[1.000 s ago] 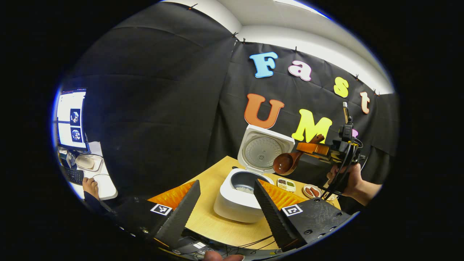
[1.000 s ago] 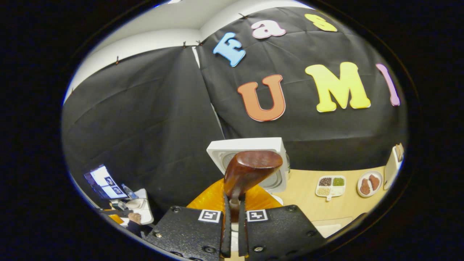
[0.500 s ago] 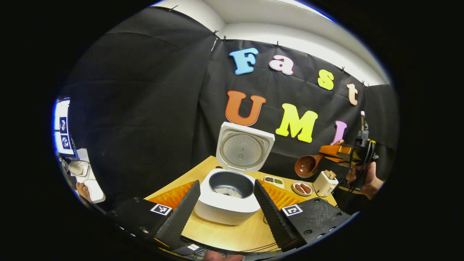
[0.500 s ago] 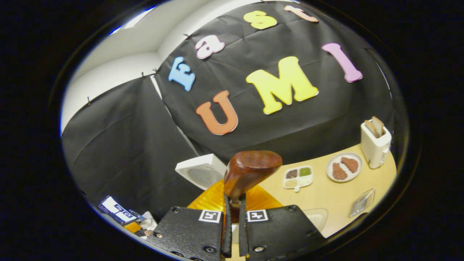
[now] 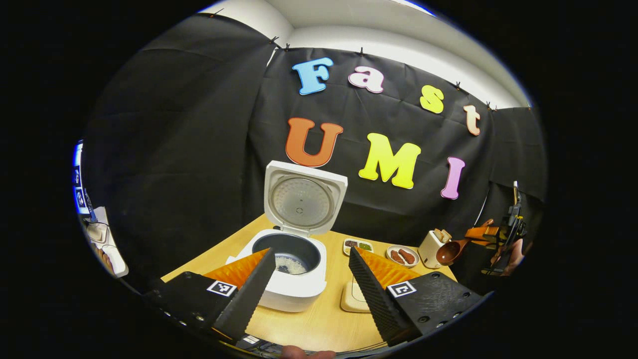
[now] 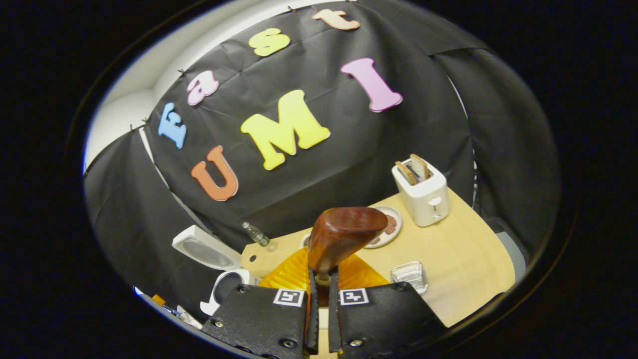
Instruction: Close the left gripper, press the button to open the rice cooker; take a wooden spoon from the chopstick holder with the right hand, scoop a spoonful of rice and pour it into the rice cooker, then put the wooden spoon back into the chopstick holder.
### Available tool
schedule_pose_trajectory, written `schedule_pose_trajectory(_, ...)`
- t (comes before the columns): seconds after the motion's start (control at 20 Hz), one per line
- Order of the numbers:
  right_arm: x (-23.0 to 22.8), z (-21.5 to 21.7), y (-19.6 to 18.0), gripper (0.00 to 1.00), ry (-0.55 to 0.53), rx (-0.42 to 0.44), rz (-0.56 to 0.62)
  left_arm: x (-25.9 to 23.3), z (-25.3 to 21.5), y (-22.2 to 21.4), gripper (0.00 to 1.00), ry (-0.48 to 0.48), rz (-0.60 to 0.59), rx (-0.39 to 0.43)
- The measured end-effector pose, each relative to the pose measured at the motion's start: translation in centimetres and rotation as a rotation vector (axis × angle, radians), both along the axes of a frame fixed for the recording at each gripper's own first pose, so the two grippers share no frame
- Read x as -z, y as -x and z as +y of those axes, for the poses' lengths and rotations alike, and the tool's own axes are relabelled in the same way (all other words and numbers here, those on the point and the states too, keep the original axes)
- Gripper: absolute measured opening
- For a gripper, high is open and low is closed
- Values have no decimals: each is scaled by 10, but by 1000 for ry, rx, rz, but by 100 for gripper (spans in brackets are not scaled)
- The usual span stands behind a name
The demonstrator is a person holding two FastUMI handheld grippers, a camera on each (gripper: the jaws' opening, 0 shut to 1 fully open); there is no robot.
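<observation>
On the wooden table (image 5: 309,324), seen from the left gripper view, the white rice cooker (image 5: 286,279) stands with its lid (image 5: 303,203) swung up and white rice (image 5: 289,265) lying in the dark inner pot. The left gripper (image 5: 311,289) hangs above the near edge of the table with its two fingers spread wide, holding nothing. Beyond the cooker sit a small divided dish (image 5: 358,246), a plate of brown food (image 5: 402,256) and a white toaster (image 5: 431,244). Far to the right, a hand holds the right gripper (image 5: 486,234), which carries the wooden spoon (image 5: 451,252) just beside the toaster, bowl pointing toward it. From the right gripper view, the right gripper's (image 6: 321,319) fingers are pressed together on the spoon's (image 6: 344,234) handle, its bowl raised above the table (image 6: 468,259), with the toaster (image 6: 421,192) ahead to the right and a small clear container (image 6: 408,274) nearby.
</observation>
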State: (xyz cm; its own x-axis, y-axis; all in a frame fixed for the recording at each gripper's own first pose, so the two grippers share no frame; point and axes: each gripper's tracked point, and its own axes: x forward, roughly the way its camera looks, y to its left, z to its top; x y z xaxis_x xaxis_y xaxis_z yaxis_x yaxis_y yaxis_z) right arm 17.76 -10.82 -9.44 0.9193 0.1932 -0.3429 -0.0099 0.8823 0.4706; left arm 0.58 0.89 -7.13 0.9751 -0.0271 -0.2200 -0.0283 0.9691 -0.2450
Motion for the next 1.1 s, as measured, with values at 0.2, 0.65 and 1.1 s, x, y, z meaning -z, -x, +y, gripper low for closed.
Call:
schedule_pose_trajectory(0.2,35,-58,5,13,6,85,62,-1,-20,-7,94,-25,0,34)
schedule_pose_trajectory(0.65,103,-101,-24,13,189,114,137,3,-49,0,94,-23,42,39)
schedule_pose_trajectory(1.1,168,-95,-42,13,291,68,171,-4,-43,6,94,-29,57,-19)
